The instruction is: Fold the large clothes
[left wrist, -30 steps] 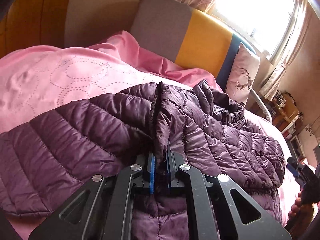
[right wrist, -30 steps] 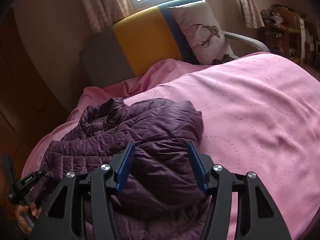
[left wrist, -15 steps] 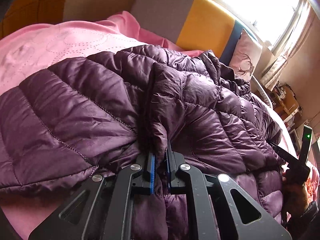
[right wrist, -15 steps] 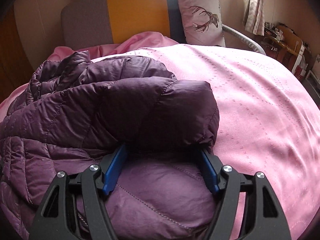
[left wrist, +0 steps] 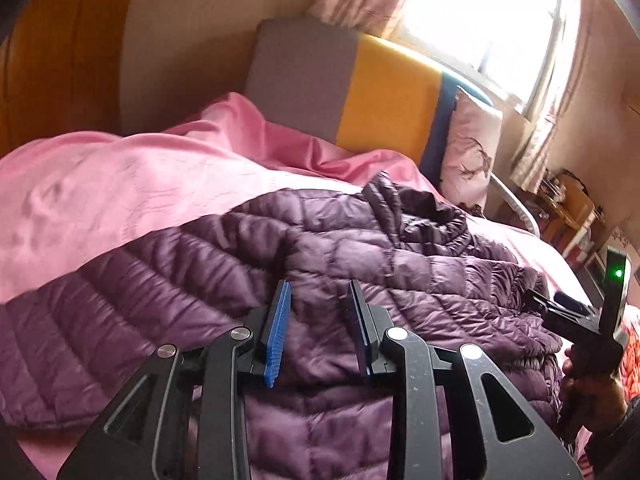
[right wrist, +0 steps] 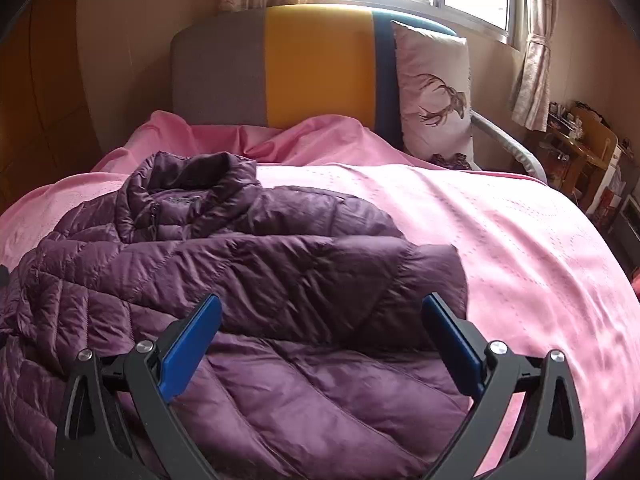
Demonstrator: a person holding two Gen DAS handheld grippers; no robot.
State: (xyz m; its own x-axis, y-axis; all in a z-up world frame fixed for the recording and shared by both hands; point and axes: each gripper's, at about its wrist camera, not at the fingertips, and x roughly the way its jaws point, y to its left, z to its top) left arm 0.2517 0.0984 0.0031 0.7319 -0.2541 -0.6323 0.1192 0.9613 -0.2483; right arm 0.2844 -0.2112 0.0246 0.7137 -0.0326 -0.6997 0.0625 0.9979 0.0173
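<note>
— Where's the jacket (right wrist: 256, 280)?

— Flat on the pink bed (right wrist: 500, 240), collar toward the headboard (right wrist: 316, 76); in the right view it fills the lower left of the frame, one sleeve folded across the body.

— And the left tool (left wrist: 318, 320)?

— Tilted down over the quilting, low centre of its view. Its jaws have just been opening; there's a narrow gap now, the jacket showing behind it but nothing pinched.

— The right tool (right wrist: 320, 340)?

— Also angled down, jaws just spread wide. They straddle the folded sleeve's edge, pads clear of the fabric. In the left view it sits at the right edge, a hand (left wrist: 592, 392) wrapped round its grip, green light on.

— Anything else?

— A deer pillow (right wrist: 436, 92) against the headboard.
</note>
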